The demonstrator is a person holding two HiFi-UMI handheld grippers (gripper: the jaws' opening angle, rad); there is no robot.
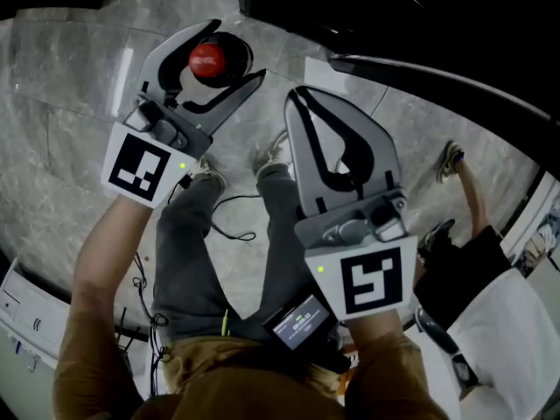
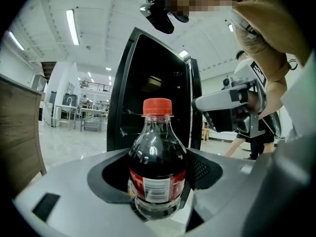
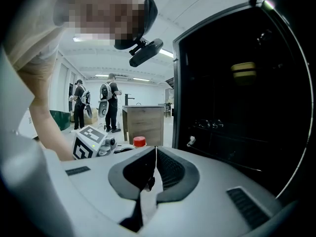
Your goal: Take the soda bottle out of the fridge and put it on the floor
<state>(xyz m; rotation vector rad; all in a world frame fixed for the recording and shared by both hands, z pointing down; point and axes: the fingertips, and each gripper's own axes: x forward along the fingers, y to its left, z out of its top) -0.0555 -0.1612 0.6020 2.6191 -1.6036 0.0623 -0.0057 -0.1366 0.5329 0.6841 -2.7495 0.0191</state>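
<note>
The soda bottle point(image 2: 157, 157) stands upright between my left gripper's jaws, dark cola under a red cap point(image 1: 208, 59) and a red label. My left gripper point(image 1: 232, 52) is shut on its body, held out over the marbled floor point(image 1: 70, 77) in front of the open black fridge point(image 2: 148, 78). I cannot tell whether the bottle's base touches the floor. My right gripper point(image 1: 298, 93) hangs beside it at the right, jaws shut together with nothing between them point(image 3: 155, 151). In the right gripper view the red cap point(image 3: 139, 141) peeks up beside the left gripper's marker cube point(image 3: 90, 141).
The fridge's dark interior point(image 3: 237, 107) fills the right of the right gripper view. A wooden cabinet point(image 3: 143, 122) and two standing people point(image 3: 111, 102) are behind. Another person point(image 1: 472, 261) crouches at my right. My own legs point(image 1: 219, 234) and a cable point(image 1: 232, 230) lie below.
</note>
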